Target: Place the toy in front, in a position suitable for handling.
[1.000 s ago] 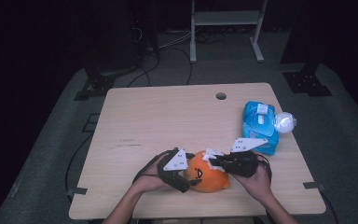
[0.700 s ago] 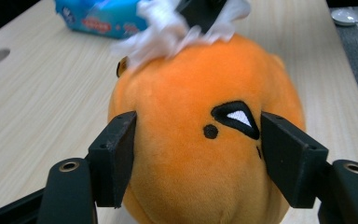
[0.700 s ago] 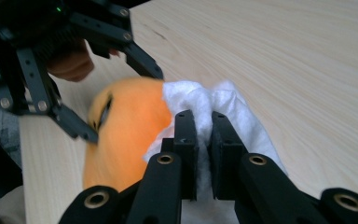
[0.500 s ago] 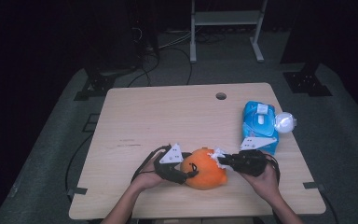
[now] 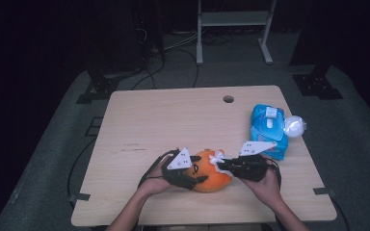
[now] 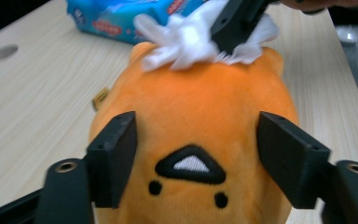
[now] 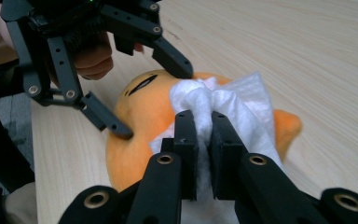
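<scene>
Soft, light plush (image 5: 211,174) lying near bench (image 5: 173,120) front edge, squeezed at its sides by left tongs (image 5: 198,179). Thin wipe (image 7: 223,105) pinched in right tongs (image 7: 204,140), pressed on plush; best kept gripped at bunched middle.

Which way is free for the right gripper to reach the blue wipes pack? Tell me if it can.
Probably yes. The blue wipes pack lies just beyond the right gripper with bare table between, but its fingers are shut on a white wipe.

Fuzzy orange plush toy (image 6: 200,116), crinkled white paper wipe (image 7: 228,105), matt wood table (image 5: 173,120).
</scene>
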Demonstrator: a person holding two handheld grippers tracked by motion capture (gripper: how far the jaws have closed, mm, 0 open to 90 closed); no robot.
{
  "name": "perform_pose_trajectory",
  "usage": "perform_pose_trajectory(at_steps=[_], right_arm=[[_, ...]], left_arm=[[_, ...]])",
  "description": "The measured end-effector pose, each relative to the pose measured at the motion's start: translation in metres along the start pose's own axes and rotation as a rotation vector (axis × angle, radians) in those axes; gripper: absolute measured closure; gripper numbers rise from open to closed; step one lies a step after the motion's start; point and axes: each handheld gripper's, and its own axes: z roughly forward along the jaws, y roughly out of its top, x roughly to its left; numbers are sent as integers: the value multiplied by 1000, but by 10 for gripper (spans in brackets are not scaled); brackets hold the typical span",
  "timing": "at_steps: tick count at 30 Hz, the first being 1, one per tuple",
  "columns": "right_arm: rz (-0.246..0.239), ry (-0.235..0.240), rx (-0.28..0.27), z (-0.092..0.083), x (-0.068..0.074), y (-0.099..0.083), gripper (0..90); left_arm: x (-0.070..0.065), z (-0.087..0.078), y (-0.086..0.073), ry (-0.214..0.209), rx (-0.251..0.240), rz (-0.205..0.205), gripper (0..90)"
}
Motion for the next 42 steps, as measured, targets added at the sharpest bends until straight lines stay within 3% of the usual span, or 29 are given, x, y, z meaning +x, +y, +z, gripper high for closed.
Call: perform_pose_trajectory(at_steps=[1,6,8,11,12,15,19,24,28,33,34,42], right_arm=[[0,0,0,0,0,0,821],[18,-26,4,-10,-7,-8,820],[17,-17,2,-13,-3,-10,820],[-5,7,-9,-12,6,-6,820],[-28,23,-12,-10,12,-3,819],[-25,20,-13,-9,9,-2,820],[5,-4,-20,-7,0,-3,819],[67,-32,-22,5,-22,-3,818],[92,-38,-29,6,-29,-4,817],[97,-18,-14,3,-26,-6,819],[84,-7,-4,0,-21,-7,819],[19,54,22,-17,3,-10,817]], left_arm=[[0,0,0,0,0,0,330],[11,-5,-8,16,-7,-80,333],[14,-6,-10,21,-11,-110,333],[16,-6,-11,28,-11,-121,333],[16,-7,-12,27,-11,-119,333],[14,-7,-12,8,-6,-99,345],[11,-6,-12,-24,1,-72,353],[2,-4,-9,-73,17,6,357],[2,-3,-9,-80,14,9,356],[5,-4,-10,-40,5,-34,348],[9,-5,-11,-31,-2,-63,348],[14,-3,-10,11,-8,-142,338]])
